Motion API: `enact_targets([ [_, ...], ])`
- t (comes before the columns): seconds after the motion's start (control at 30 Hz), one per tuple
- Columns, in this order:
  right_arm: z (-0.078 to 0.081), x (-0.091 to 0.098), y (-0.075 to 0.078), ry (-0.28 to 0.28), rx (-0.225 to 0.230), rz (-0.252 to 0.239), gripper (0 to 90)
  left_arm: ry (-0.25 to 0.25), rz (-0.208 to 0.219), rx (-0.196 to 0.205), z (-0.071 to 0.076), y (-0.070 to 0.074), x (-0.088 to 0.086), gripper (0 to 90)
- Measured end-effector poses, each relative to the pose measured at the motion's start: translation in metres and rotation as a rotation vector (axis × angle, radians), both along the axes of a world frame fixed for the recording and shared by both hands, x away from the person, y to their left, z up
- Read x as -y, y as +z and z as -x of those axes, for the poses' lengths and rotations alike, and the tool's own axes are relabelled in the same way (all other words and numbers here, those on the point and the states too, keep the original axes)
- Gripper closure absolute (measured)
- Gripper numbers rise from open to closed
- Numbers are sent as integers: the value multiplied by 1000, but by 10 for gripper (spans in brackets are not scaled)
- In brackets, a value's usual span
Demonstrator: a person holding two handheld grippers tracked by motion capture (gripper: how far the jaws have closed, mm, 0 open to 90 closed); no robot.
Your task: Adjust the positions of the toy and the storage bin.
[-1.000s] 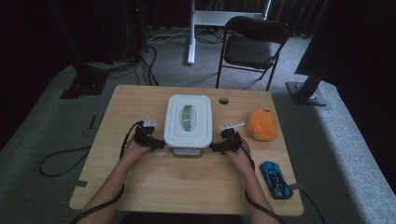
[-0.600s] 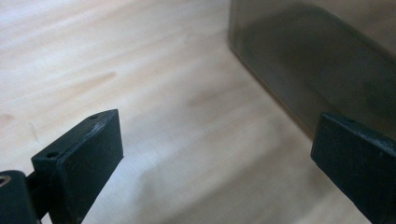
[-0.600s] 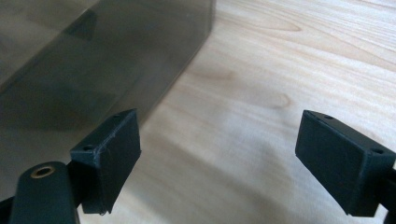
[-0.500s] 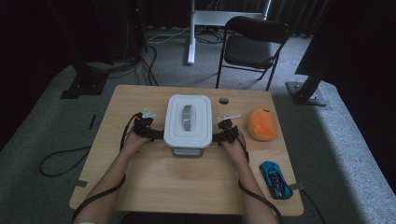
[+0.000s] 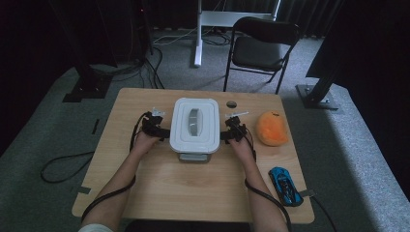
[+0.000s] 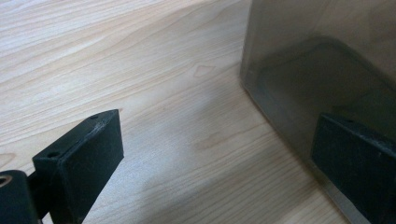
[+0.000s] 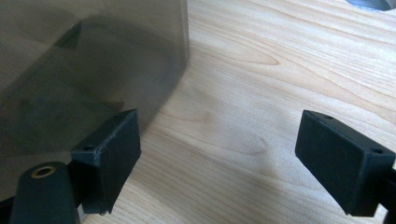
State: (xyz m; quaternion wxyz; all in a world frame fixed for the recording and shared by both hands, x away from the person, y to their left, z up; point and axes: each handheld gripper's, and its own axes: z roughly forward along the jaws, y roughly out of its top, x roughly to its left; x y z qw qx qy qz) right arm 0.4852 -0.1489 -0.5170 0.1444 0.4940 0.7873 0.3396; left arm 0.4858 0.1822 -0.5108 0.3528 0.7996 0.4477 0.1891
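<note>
A white-lidded box [image 5: 195, 126] stands in the middle of the table [image 5: 193, 193], a little toward the far edge, with a grey handle set into the top of its lid. The left gripper [image 5: 164, 132] sits against the box's left side and the right gripper [image 5: 224, 136] against its right side, each held by a hand coming in from the near edge, with a black cable trailing back along the forearm.

In the left gripper view the gripper [image 6: 219, 163] has its jaws spread wide; one jaw lies over bare wood, the other is close against the smoky, see-through wall of the box [image 6: 327, 70], with nothing clamped between them. The right gripper view shows the same on the other side: the gripper [image 7: 219, 163] stands wide, one jaw up against the tinted wall of the box [image 7: 84, 60] and the other out over the wood, the gap between them bare tabletop.

An orange fruit [image 5: 271, 128] rests just right of the right gripper. A blue toy car [image 5: 285, 185] lies near the table's right front corner, well apart from the box
</note>
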Motion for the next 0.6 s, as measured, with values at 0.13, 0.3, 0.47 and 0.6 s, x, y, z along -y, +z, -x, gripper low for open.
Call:
enact_targets([
  [0.13,1,1,-1,-4,-1,-10,138,8,-2,3,2,1,2,37],
  [0.3,2,0,1,-7,2,0,152,-2,-13,12,5,1,3,37],
  [0.47,8,-1,4,-2,8,4,157,-9,-34,15,11,3,4,37],
  [0.6,14,-1,8,-3,13,4,160,-12,-32,14,14,3,5,37],
])
